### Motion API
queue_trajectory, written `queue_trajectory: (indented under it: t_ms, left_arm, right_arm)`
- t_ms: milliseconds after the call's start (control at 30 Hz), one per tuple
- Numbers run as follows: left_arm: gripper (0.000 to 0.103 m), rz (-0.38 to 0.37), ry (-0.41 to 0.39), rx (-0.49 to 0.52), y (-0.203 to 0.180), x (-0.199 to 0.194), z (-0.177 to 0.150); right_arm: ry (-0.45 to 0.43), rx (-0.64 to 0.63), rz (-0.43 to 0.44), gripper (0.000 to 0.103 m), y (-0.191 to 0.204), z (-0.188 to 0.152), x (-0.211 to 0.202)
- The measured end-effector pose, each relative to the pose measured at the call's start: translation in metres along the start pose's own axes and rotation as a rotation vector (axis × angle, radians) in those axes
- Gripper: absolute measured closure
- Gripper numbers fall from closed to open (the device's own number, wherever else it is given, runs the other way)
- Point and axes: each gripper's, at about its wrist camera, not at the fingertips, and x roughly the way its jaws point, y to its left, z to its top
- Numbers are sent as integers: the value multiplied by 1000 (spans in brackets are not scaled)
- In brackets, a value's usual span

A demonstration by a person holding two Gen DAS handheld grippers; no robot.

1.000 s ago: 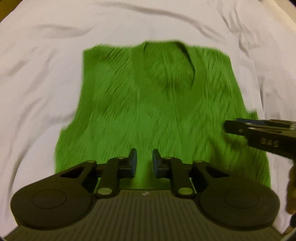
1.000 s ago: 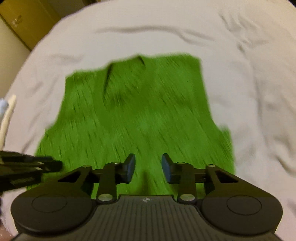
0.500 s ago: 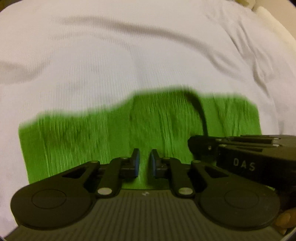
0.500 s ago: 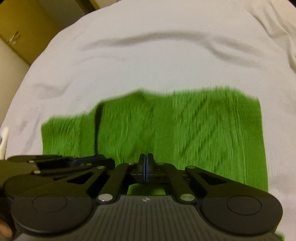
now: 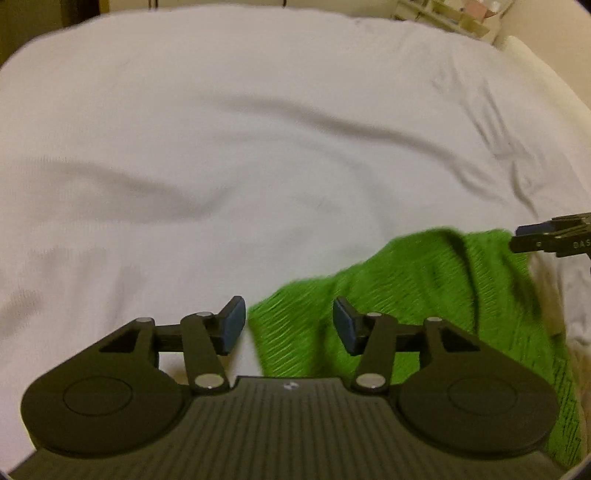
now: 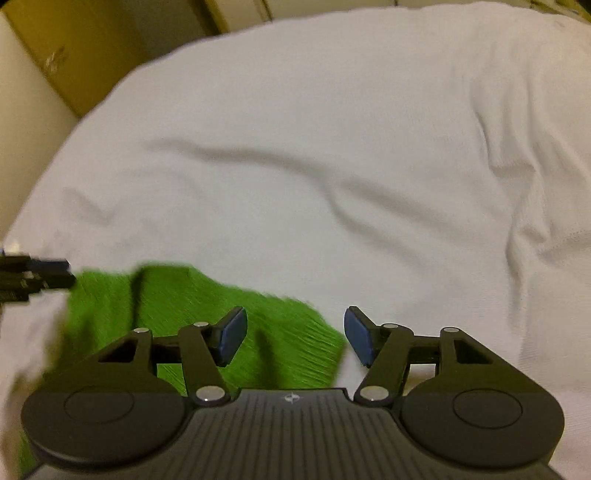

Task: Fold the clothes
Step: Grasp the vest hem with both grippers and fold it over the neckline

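Note:
A green knitted vest [image 5: 424, 295] lies bunched on the white bed sheet [image 5: 258, 147], low and right in the left wrist view. It also shows low and left in the right wrist view [image 6: 177, 306]. My left gripper [image 5: 289, 325] is open, its jaws apart over the vest's left edge, holding nothing. My right gripper [image 6: 295, 336] is open over the vest's right edge, empty. Each gripper's tip shows at the edge of the other's view: the right gripper [image 5: 546, 240] and the left gripper [image 6: 37, 277].
The white sheet [image 6: 332, 166] has long wrinkles and covers most of both views. A wooden cabinet [image 6: 74, 48] stands beyond the bed at the far left. Shelves with small items [image 5: 461, 14] stand beyond the far right corner.
Both grippers were shut or nearly shut half a second ago and are open now. They have moved apart, and the vest now lies crumpled between and below them.

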Motion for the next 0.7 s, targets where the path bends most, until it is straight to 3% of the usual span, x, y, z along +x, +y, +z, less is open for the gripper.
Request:
queue_trajectory:
  t_ms: [133, 200, 233, 267, 300, 333, 533, 600, 700]
  left_arm:
    - [53, -65, 24, -65, 13, 23, -5]
    - [61, -95, 26, -77, 20, 30, -5]
    - [72, -105, 26, -81, 24, 32, -7]
    - [84, -115, 27, -86, 28, 34, -8]
    - [90, -127, 24, -89, 30, 32, -9]
    - [92, -137, 10, -91, 31, 24, -10]
    - [96, -215, -133, -53, 21, -55, -31]
    - [96, -246, -188, -23, 14, -95, -51]
    - [96, -267, -203, 30, -4, -146, -101]
  right_arm:
    - [24, 21, 41, 36, -12, -2, 14]
    - [25, 32, 65, 34, -15, -4, 21]
    - [22, 26, 69, 42, -14, -4, 21]
    - [18, 16, 69, 63, -12, -4, 20]
    - [15, 6, 70, 71, -10, -5, 19]
    - [11, -3, 71, 88, -8, -5, 19]
    - [-181, -66, 45, 91, 15, -33, -52]
    - [-252, -106, 30, 91, 33, -57, -91]
    - [-322, -181, -28, 91, 67, -108, -151]
